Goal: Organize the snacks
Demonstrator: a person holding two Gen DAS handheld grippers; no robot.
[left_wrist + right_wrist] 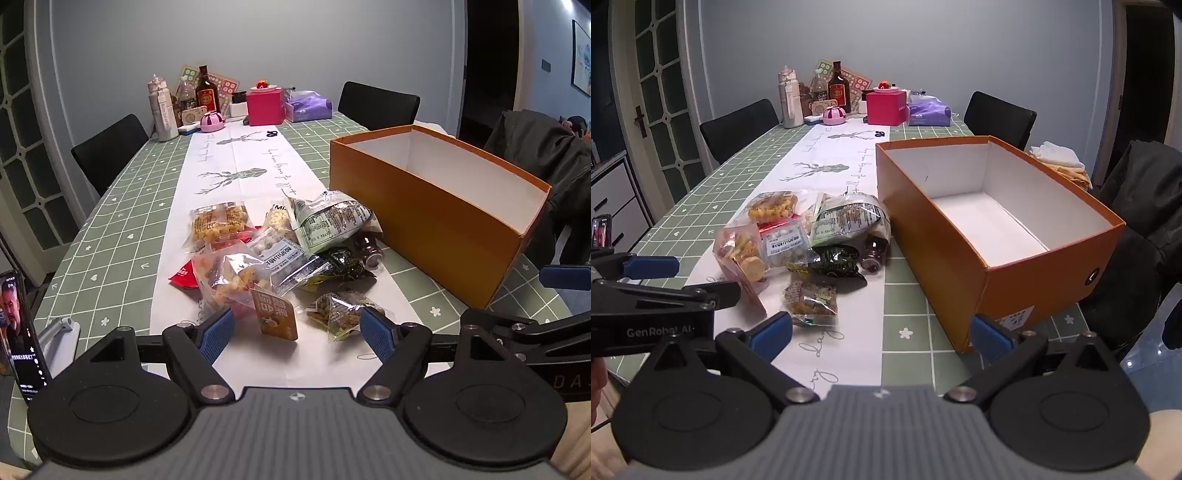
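A pile of snack packets lies on the white table runner; it also shows in the right wrist view. An open orange box with a white, empty inside stands to its right, and also shows in the right wrist view. My left gripper is open and empty, just before the near packets, with an orange-labelled packet between its fingers' line. My right gripper is open and empty, low over the table between a small green packet and the box's near corner.
Bottles, a pink box and a purple tissue pack crowd the far end. Black chairs stand at both sides. A phone on a stand sits at the near left. A dark jacket hangs on the right.
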